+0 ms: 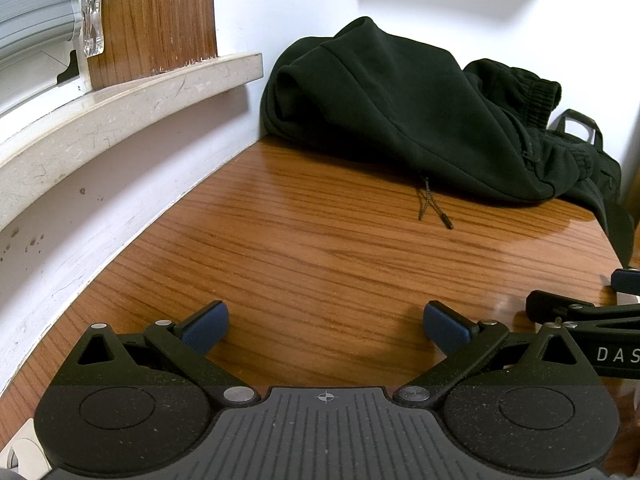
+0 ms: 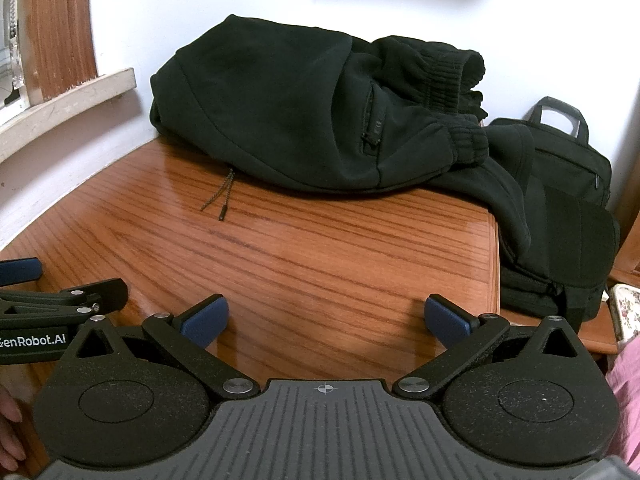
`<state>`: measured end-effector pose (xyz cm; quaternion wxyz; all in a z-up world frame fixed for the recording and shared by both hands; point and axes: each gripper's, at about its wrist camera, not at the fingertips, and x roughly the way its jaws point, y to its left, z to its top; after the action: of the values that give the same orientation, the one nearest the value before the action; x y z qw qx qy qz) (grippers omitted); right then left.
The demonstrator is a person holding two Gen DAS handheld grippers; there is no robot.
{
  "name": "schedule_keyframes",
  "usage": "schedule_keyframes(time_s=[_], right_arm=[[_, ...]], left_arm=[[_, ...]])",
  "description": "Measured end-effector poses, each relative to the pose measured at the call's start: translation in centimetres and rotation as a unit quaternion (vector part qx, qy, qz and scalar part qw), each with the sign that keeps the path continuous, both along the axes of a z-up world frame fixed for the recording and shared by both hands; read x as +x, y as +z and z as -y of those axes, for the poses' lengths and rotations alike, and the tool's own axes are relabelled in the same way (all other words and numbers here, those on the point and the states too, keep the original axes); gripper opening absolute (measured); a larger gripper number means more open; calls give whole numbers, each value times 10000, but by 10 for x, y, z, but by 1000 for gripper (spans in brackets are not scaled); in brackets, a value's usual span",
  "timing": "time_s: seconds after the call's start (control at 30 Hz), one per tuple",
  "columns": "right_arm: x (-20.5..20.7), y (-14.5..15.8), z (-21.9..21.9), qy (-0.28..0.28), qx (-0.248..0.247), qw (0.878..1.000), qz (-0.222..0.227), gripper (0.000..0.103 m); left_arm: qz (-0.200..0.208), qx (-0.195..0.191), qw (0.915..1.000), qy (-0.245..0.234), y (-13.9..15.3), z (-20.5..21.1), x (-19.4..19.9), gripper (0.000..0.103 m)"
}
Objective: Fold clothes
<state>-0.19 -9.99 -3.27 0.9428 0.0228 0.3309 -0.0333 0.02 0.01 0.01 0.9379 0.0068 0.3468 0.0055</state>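
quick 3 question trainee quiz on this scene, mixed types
1. True or false: the left gripper holds the black garment.
2. What lies on the table in front of the garment? A) drawstring B) spoon C) sock
3. Fill in: right of the table sits a black ____.

Key:
1. False; both it and the right gripper are open and empty.
2. A, the drawstring.
3. bag.

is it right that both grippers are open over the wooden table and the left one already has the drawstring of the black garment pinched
Not quite. The left gripper is open and holds nothing; the drawstring lies loose on the wooden table, well ahead of it, as the left wrist view shows. The right gripper is open too, short of the black garment.
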Motion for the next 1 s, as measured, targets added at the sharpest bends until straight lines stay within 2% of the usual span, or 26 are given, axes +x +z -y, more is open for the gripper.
schedule_keyframes(time_s=[0.43, 0.57, 0.67, 0.8, 0.9, 1.0], right_arm=[[-3, 0, -2, -92, 9, 10000, 5, 103], [5, 8, 24, 421, 493, 9978, 137, 103], [10, 14, 44, 810, 861, 9927, 237, 103], [18, 21, 70, 1324, 1346, 9813, 370, 103], [24, 27, 90, 1706, 1706, 9693, 468, 103], [47, 40, 125, 1696, 1711, 9700, 341, 103]], left_arm=[[3, 9, 9999, 172, 0, 3, -2, 103], [67, 1, 9998, 185, 3, 2, -7, 103], [447, -185, 9986, 229, 14, 1, -15, 103], [1126, -569, 9917, 233, 38, 5, -24, 103], [1324, -761, 9882, 104, 55, 19, -18, 103], [1400, -847, 9865, -100, 67, 41, -4, 100]])
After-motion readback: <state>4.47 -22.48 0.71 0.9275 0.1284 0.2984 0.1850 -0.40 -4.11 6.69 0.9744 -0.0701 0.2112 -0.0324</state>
